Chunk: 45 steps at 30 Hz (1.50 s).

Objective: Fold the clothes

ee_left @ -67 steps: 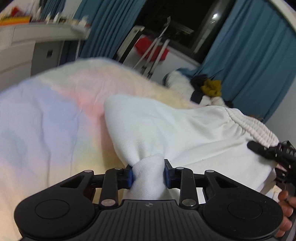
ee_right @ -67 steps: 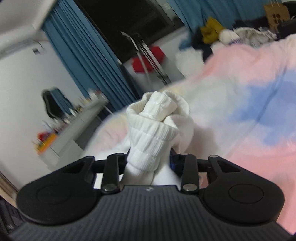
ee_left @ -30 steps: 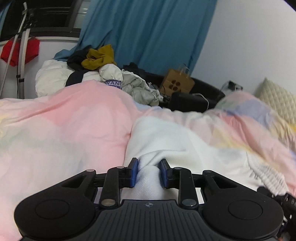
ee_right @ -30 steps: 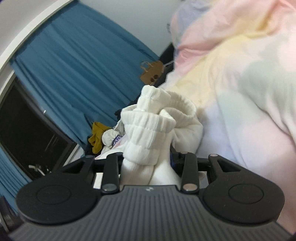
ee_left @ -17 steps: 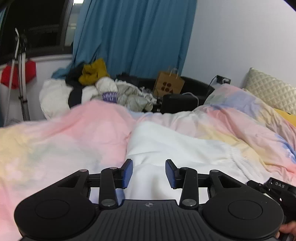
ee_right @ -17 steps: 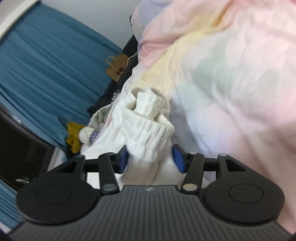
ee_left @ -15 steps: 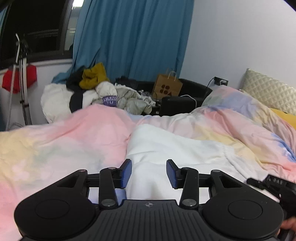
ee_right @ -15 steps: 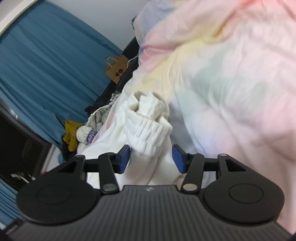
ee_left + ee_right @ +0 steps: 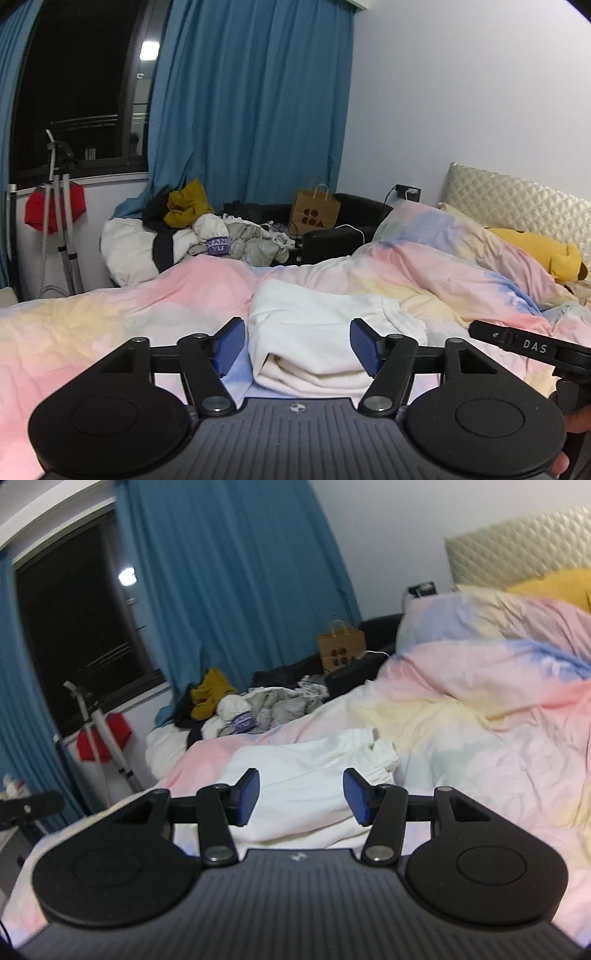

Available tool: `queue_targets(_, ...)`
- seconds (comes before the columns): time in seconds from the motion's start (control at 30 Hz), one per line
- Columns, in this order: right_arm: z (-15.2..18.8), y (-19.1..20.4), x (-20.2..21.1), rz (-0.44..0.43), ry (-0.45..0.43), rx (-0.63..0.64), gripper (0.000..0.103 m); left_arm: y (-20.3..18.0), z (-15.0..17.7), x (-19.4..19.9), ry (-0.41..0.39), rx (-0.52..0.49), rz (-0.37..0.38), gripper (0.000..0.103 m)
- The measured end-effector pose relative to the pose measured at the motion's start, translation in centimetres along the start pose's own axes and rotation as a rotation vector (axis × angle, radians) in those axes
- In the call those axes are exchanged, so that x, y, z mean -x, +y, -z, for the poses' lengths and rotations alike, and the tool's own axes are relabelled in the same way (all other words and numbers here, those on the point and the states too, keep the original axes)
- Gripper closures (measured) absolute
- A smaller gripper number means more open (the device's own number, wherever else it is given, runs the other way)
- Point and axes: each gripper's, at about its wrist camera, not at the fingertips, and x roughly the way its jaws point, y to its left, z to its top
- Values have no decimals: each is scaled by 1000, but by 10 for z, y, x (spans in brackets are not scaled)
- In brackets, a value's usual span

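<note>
A white garment (image 9: pixel 317 332) lies folded in layers on the pastel duvet (image 9: pixel 110 314), its ribbed hem at the right. My left gripper (image 9: pixel 297 345) is open and empty, its blue pads on either side of the garment's near edge, just above it. In the right wrist view the same garment (image 9: pixel 306 771) lies flat with the ribbed hem (image 9: pixel 373 753) at its far right. My right gripper (image 9: pixel 301 797) is open and empty, held just above the garment's near part. The right gripper's body shows at the right edge of the left wrist view (image 9: pixel 524 347).
A heap of clothes (image 9: pixel 192 229) and a brown paper bag (image 9: pixel 314 214) sit beyond the bed's far side by blue curtains (image 9: pixel 251 110). A yellow plush toy (image 9: pixel 535 251) lies by the quilted headboard (image 9: pixel 517 199). A stand with a red item (image 9: pixel 55 210) is at the left.
Both grippers let go of the white garment, opened wide and drew back a little. The garment now lies folded on the duvet. The right view swung level toward the window side.
</note>
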Motion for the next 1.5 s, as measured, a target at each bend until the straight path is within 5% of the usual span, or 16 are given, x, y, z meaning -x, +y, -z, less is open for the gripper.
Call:
queue_targets(0.23,20,32,43,-21,3,45,49,5,33,68,-30,59,-6,23)
queue_targets(0.43,35,43,47,5,15,98,49,16,50,87,-14,80,-32,20)
queue_targets(0.53,38,43,48,24,6,96,49,20,56,89,-2,70,-44,9)
queue_targets(0.7,44,49,45,44,16,122,35,16,61,91,-1,13,-94,0)
queue_targets(0.8,46,56,45,44,13,160,16,14,60,91,5,-10,-99,0)
queue_targets(1.5,51,66,43,111,43,203,17,18,59,82,23,-42,-147,0)
